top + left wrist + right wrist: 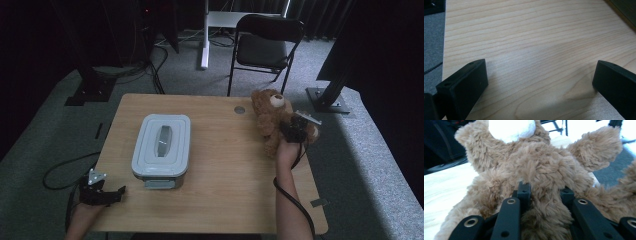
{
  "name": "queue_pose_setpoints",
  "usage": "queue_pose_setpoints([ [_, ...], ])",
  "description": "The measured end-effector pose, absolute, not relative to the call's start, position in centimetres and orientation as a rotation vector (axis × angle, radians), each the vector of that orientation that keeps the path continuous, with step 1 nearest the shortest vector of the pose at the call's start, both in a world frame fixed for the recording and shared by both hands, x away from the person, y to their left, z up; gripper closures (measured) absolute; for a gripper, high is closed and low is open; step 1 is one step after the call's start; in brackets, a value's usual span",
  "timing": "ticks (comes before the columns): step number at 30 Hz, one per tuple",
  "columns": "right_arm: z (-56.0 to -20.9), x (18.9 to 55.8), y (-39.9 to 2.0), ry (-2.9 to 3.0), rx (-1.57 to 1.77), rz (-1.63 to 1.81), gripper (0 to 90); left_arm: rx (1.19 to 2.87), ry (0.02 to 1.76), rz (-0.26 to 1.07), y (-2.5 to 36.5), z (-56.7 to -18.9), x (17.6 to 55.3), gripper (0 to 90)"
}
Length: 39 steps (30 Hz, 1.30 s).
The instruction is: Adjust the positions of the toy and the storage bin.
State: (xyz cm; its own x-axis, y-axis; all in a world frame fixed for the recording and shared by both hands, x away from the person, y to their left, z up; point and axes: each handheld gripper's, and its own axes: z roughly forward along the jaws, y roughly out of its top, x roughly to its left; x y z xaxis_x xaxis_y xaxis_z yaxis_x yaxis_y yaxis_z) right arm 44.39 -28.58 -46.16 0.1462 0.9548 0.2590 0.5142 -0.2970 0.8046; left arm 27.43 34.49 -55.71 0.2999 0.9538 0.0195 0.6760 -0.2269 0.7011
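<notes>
A brown teddy bear with a white muzzle is at the right side of the wooden table, near its far corner. My right gripper is shut on the bear's body. In the right gripper view the two black jaws sink into the fur of the teddy bear on either side of its belly, my right gripper pinching it from the front. My left gripper rests at the table's near left corner. In the left gripper view my left gripper stands open over bare wood.
A grey lidded box with a handle on top sits left of the table's middle. A round cable grommet lies near the far edge. A black folding chair stands on the carpet beyond the table.
</notes>
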Motion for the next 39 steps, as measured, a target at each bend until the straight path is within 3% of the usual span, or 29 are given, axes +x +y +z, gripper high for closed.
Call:
queue_pose_setpoints([
  [2,-47.7,45.2,-28.2,1.431,1.936,1.016,65.2,1.987,1.444,0.614,34.5,-55.7,27.4,0.6],
  [5,-48.9,45.3,-27.9,1.460,1.935,1.034,50.0,1.987,1.443,0.614,34.5,-55.7,27.4,0.6],
  [7,-48.7,45.2,-27.9,1.461,1.926,1.033,50.0,1.987,1.443,0.614,34.5,-55.7,27.4,0.6],
  [8,-48.1,45.0,-28.6,1.507,1.920,1.078,41.7,1.988,1.443,0.613,34.5,-55.7,27.4,0.6],
  [18,-47.2,41.6,-29.6,1.639,1.822,1.100,31.9,1.988,1.443,0.613,34.5,-55.7,27.4,0.6],
  [32,-50.1,34.8,-28.9,1.763,1.763,1.125,36.2,1.988,1.443,0.613,34.5,-55.7,27.4,0.6],
  [39,-50.8,33.9,-27.8,1.796,1.731,1.127,75.8,1.988,1.443,0.613,34.5,-55.7,27.4,0.6],
])
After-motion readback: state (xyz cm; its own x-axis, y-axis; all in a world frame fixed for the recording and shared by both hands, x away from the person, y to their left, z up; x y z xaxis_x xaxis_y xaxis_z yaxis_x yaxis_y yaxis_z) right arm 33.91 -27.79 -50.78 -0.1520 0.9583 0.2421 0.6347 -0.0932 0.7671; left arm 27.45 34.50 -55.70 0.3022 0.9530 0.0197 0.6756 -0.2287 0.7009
